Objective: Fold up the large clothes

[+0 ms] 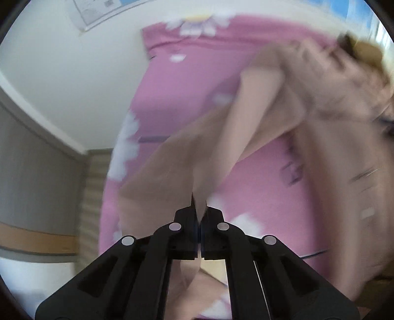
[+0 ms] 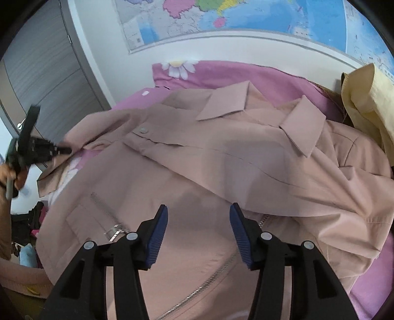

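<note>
A large beige-pink jacket (image 2: pixel 197 177) with a collar and metal zippers lies spread on a pink bedsheet (image 2: pixel 221 73). My left gripper (image 1: pixel 199 216) is shut on the jacket's sleeve (image 1: pixel 187 167), which hangs stretched from its fingers; the view is blurred. The same gripper shows in the right wrist view (image 2: pixel 65 149) at the left, pinching the sleeve end. My right gripper (image 2: pixel 199 216) is open and empty, hovering just above the jacket's front near a zipper (image 2: pixel 115 229).
A yellow garment (image 2: pixel 369 98) lies at the bed's right. A wall map (image 2: pixel 221 22) hangs behind the bed. Grey wardrobe doors (image 2: pixel 44 73) stand at the left, with clutter on the floor below (image 2: pixel 24 233).
</note>
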A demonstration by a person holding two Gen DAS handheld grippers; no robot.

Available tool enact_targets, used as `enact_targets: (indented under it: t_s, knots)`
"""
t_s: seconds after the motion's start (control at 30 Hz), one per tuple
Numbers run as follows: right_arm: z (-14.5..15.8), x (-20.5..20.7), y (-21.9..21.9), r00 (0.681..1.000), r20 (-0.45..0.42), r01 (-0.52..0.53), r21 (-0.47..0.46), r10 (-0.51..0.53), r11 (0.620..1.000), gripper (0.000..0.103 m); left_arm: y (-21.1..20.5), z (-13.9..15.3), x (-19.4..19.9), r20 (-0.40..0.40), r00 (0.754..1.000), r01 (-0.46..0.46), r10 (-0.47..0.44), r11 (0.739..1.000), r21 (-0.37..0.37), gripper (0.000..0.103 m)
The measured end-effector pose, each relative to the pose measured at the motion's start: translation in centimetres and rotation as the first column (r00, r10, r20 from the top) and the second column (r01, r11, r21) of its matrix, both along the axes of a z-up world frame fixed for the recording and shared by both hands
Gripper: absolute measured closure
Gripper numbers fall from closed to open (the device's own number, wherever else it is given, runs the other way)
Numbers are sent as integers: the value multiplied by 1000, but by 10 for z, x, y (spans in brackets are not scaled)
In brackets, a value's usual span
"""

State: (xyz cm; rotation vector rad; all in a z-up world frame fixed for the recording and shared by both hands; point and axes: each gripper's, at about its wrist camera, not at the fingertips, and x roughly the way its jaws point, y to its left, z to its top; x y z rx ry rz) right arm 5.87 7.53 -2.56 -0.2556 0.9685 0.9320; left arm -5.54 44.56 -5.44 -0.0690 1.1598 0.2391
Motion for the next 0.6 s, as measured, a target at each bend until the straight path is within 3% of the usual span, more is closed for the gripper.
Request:
enact_targets:
  t_s: [0.07, 0.13, 0.23, 0.37, 0.5, 0.57, 0.6]
  knots:
    - [7, -3, -3, 1000, -11, 0, 34, 0, 999, 52, -2, 30, 7, 49, 998, 32, -28, 996, -82, 101]
    - [15, -7, -3, 1000, -22, -18, 76, 20, 997, 52, -11, 66, 21, 102, 993, 85, -66, 977, -198, 101]
    - [28, -16, -3, 998, -18, -57, 143, 60, 988, 52, -39, 94, 41, 150, 981, 161, -124, 951, -264, 101]
    - [44, -30, -3, 991, -25, -123, 234, 133, 964, 49, -91, 107, 67, 169, 964, 254, -207, 903, -346, 101]
    - [54, -45, -1, 981, -32, -173, 310, 192, 935, 40, -146, 99, 108, 154, 951, 309, -270, 867, -391, 101]
    - [57, -55, 1, 979, 5, -194, 318, 203, 928, 23, -160, 93, 126, 142, 948, 317, -283, 847, -427, 101]
    - [57, -58, 3, 981, 22, -190, 316, 193, 930, 22, -167, 87, 138, 131, 951, 309, -280, 838, -450, 101]
